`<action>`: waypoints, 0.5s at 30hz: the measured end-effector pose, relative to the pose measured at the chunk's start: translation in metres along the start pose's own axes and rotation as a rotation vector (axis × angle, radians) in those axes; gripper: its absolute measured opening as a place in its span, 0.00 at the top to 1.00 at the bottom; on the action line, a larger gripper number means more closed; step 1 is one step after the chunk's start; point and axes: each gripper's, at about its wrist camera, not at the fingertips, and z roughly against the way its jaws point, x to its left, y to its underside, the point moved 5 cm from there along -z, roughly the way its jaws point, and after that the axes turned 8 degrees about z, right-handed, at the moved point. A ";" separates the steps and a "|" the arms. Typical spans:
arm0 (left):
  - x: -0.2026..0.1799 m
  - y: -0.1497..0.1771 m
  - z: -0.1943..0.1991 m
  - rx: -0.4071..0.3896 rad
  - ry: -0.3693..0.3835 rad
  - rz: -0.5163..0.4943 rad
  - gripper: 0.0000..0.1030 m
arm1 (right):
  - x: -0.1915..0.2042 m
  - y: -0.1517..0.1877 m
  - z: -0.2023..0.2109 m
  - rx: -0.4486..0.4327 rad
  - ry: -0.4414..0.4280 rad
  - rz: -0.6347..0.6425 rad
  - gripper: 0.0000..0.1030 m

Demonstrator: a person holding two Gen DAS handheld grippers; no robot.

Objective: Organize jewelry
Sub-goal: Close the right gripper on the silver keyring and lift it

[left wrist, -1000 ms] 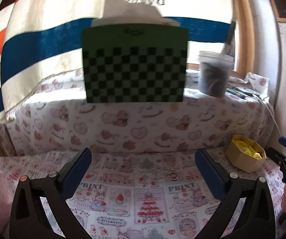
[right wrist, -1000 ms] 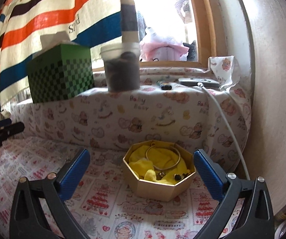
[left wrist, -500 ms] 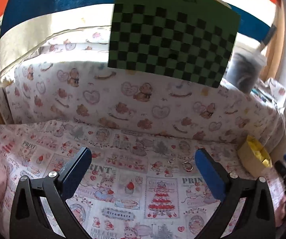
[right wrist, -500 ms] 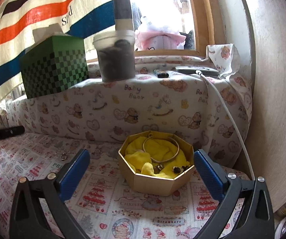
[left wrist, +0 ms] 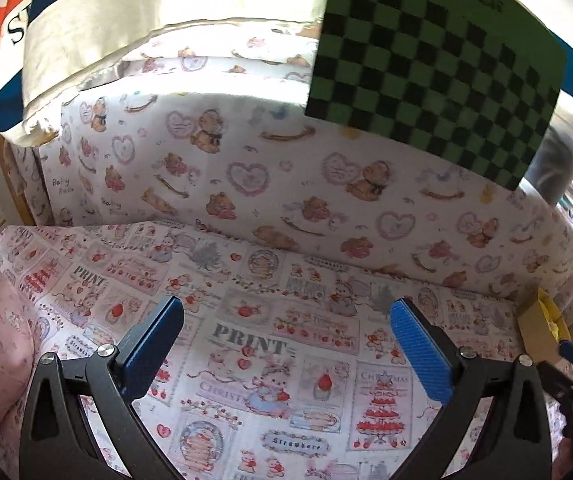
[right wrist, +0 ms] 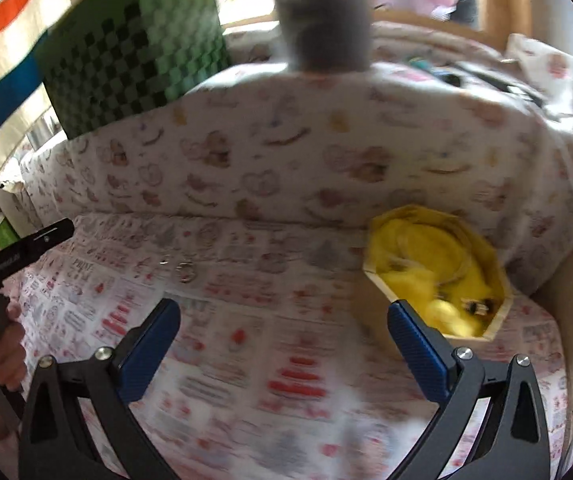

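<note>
I have both tools spread wide with nothing between their blue pads: the left gripper (left wrist: 286,344) hangs over bare printed cloth, and the right gripper (right wrist: 282,338) sits just left of the octagonal wooden box lined with yellow cloth (right wrist: 438,276). The piece I am after, a small silver metal ring (right wrist: 186,271), lies flat on the pink patterned tablecloth (right wrist: 246,360), well to the left of the box and slightly farther back, with a tinier glinting bit (right wrist: 164,261) just beside it that I cannot identify. I judge the ring light, rigid and slick, lying so low that the pads could skate over it; I would pinch across its outer rim, pressing a little into the soft cloth, and close gently so it does not flick away. A thin gold bangle (right wrist: 446,256) and some small dark pieces already rest inside the box. Compared with half a second ago, the ring has dropped out of the left wrist view entirely, while the right wrist view has swung left, the box sliding to its right side, blurred.
</note>
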 end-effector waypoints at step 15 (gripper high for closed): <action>0.019 -0.011 0.005 0.014 0.013 0.084 0.01 | 0.078 -0.030 -0.083 0.225 0.023 0.116 0.47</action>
